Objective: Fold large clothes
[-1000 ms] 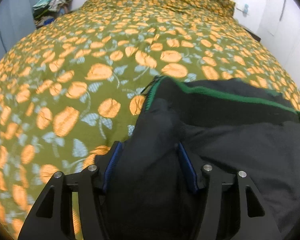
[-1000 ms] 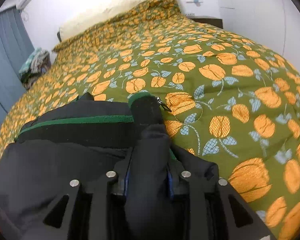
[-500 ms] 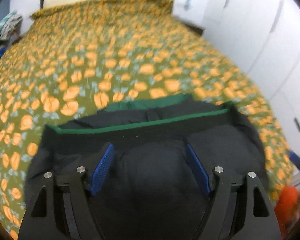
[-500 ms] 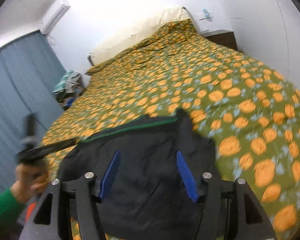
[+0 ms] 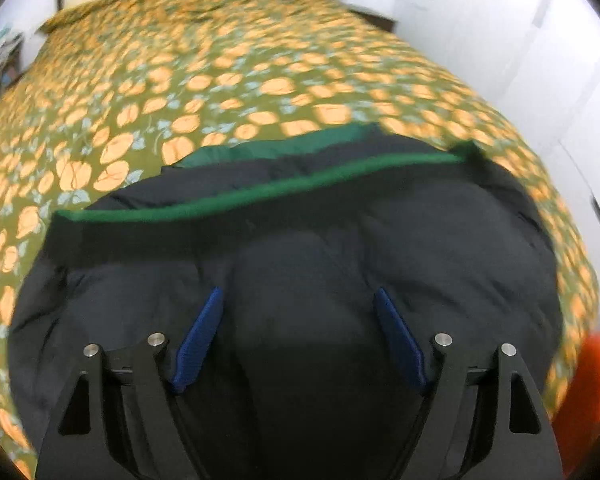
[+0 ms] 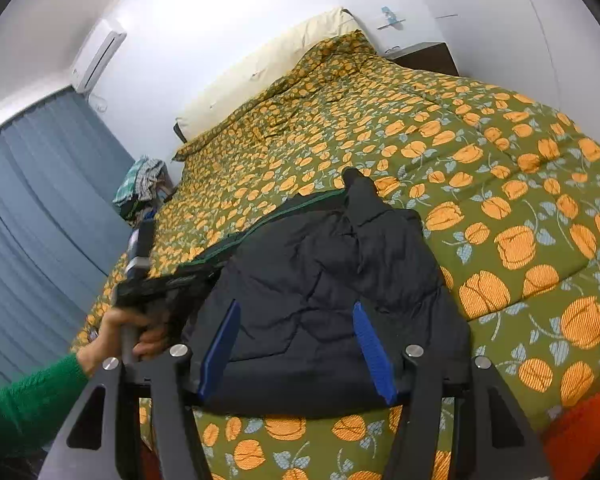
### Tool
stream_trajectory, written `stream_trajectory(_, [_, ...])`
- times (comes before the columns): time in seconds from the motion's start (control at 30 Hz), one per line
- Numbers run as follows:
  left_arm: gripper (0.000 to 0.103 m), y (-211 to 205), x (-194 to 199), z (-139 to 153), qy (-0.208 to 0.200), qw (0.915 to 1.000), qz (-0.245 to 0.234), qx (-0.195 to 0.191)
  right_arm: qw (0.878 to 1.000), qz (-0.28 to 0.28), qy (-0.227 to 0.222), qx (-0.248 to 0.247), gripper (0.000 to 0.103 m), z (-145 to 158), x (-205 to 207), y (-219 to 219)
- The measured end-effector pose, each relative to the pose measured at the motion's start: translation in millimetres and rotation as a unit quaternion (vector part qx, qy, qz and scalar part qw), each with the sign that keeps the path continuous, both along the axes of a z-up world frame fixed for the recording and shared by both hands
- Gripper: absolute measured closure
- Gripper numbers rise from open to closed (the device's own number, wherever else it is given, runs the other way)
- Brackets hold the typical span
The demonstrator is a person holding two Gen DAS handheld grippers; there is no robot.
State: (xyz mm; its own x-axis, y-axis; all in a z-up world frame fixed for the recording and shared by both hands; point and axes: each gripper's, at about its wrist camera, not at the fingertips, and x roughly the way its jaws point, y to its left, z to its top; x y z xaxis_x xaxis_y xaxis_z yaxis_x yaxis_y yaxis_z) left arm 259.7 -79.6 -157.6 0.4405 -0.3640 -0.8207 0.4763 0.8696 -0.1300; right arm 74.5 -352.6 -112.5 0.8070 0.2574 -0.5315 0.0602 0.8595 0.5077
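A black padded jacket [image 5: 300, 240] with a green trim line [image 5: 260, 196] lies folded at the foot of the bed. My left gripper [image 5: 298, 294] hovers over its middle. Its jaws are opening, and nothing is pinched between the blue pads [image 5: 198, 340]. In the right wrist view the jacket [image 6: 320, 272] lies as a compact bundle with a sleeve end pointing up the bed. My right gripper [image 6: 296, 305] stands open above its near edge, holding nothing. A hand [image 6: 128, 332] in a green sleeve holds the other tool at the jacket's left edge.
The bed cover [image 6: 480, 140] is olive with orange flowers. A cream pillow [image 6: 260, 68] lies at the head. A pile of clothes [image 6: 140, 184] and blue curtains [image 6: 32, 220] are on the left. White cupboard doors [image 5: 520, 40] stand on the right, and something orange [image 6: 580, 432] sits below the bed's edge.
Both grippers let go of the jacket fabric, opened and pulled back and up. The jacket now lies flat on the bed, and the left view has swung right.
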Motion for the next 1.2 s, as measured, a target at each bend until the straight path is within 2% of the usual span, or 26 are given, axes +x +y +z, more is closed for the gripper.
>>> stream_trajectory(0.07, [0.023,3.2,-20.9,-0.3,-0.007,0.9998,-0.019,0.007,1.000,0.001,-0.007,-0.001,0.043,2.6,-3.4,2.0])
stream_trajectory(0.13, [0.023,1.7,-33.9,-14.7,-0.004,0.9993,-0.029,0.024,1.000,0.007,-0.011,-0.005,0.043,4.8,-5.5,6.3])
stream_trajectory(0.27, [0.022,-5.9,-34.6,-41.2,-0.013,0.9986,-0.032,0.041,1.000,0.019,-0.005,0.001,0.043,1.6,-1.1,15.0])
stream_trajectory(0.33, [0.022,-8.2,-35.2,-45.2,-0.018,0.9983,-0.031,0.046,1.000,0.024,0.002,0.005,0.043,-0.4,1.9,19.3])
stream_trajectory(0.43, [0.022,-8.5,-41.0,-38.7,-0.023,0.9979,-0.031,0.052,0.999,0.034,0.004,0.000,0.043,0.1,1.4,25.7])
stream_trajectory(0.5, [0.027,-6.0,-49.2,-27.7,-0.019,0.9979,-0.034,0.052,0.999,0.035,0.004,0.000,0.043,0.9,-1.3,26.5])
stream_trajectory(0.6, [0.027,-0.4,-77.7,-13.0,-0.033,0.9972,-0.051,0.045,1.000,0.031,0.001,0.003,0.043,3.8,-7.4,24.7])
stream_trajectory(0.73, [0.027,-4.0,-103.8,-31.6,-0.034,0.9957,-0.061,0.062,1.000,0.030,-0.002,0.002,0.043,6.3,-12.7,23.3])
stream_trajectory(0.87, [0.026,-10.8,-103.6,-49.6,-0.047,0.9947,-0.056,0.072,0.999,0.032,0.008,0.007,0.043,0.5,-7.4,24.3])
stream_trajectory(1.0, [0.027,-8.6,-107.7,-39.0,-0.046,0.9946,-0.053,0.076,0.999,0.033,0.005,0.014,0.043,1.4,-9.5,23.5])
stream_trajectory(1.1, [0.029,-2.6,-133.0,-23.9,-0.056,0.9940,-0.059,0.073,1.000,0.023,0.002,0.014,0.043,5.2,-16.1,16.0])
stream_trajectory(1.2, [0.029,-2.7,-153.0,-35.0,-0.063,0.9912,-0.062,0.099,1.000,0.011,-0.001,0.010,0.043,7.5,-23.8,8.0])
